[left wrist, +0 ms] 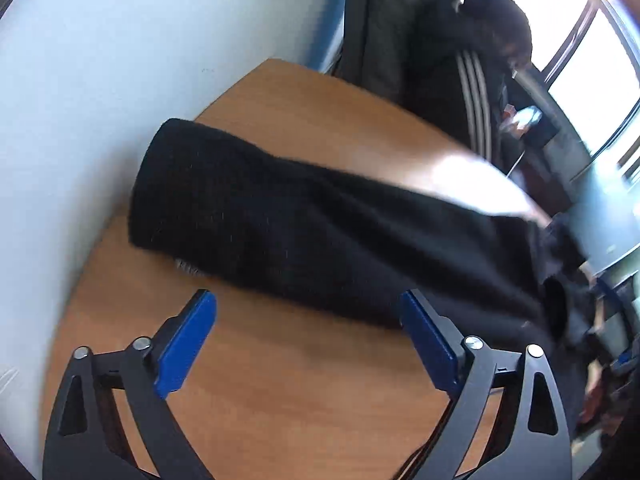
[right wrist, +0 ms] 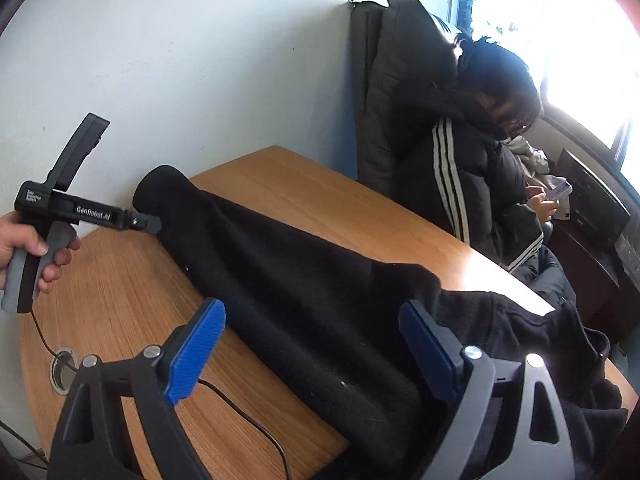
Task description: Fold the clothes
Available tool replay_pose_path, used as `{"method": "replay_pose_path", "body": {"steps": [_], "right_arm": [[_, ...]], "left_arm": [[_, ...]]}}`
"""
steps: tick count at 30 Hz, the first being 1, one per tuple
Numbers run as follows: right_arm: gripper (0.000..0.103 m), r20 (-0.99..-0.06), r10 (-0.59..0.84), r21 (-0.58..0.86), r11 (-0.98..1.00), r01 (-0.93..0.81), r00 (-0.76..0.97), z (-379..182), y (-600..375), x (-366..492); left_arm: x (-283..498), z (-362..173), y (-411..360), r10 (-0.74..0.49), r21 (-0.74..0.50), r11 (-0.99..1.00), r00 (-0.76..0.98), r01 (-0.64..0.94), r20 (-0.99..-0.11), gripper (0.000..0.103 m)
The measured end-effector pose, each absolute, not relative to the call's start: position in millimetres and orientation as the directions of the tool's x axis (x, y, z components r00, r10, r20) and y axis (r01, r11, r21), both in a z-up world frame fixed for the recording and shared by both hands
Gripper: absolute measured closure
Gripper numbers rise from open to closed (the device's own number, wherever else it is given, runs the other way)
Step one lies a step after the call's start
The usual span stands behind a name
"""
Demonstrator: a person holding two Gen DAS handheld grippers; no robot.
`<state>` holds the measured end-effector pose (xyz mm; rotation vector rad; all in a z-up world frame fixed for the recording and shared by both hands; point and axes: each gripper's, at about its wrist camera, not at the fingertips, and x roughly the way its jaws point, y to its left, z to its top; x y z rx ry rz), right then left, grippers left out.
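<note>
Hand (right wrist: 24, 248) at the far left of the right wrist view grips the grey handle of the left gripper (right wrist: 158, 225), a black hand-held tool whose tip lies against the near end of the long black knitted garment (right wrist: 288, 280); from this side its fingers cannot be judged. In its own wrist view the left gripper (left wrist: 308, 320) stands wide, blue pads apart over bare wood and the cloth's edge, pressing nothing. The garment stretches slantwise across the round-edged wooden table (right wrist: 120, 292), from its rolled end by the white wall (right wrist: 160, 60) to a rumpled heap at the right. The right gripper (right wrist: 312, 332) hangs above the cloth, jaws spread and empty (a thin black cable (right wrist: 256, 424) trails beneath). Beyond the table's right side a person in a black jacket with white stripes (right wrist: 460, 184) sits holding a phone (right wrist: 559, 191).
</note>
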<state>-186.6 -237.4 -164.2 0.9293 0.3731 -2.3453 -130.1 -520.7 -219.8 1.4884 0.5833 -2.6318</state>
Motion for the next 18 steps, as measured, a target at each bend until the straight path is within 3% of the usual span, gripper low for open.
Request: {"method": "replay_pose_path", "body": {"steps": [10,18], "right_arm": [[0.01,-0.705,-0.413,-0.038,-0.79,0.612,-0.577,-180.9,-275.4,-190.2],[0.01,-0.721,-0.407,-0.05,-0.777,0.628,-0.561,-189.9,-278.6,-189.8]], "left_arm": [[-147.2,-270.2,-570.0,0.294,-0.53,-0.811,-0.611,0.248,-0.735,0.011],[-127.2,-273.2,-574.4,0.308,-0.621,-0.701,-0.636,0.351,-0.707,0.007]]}}
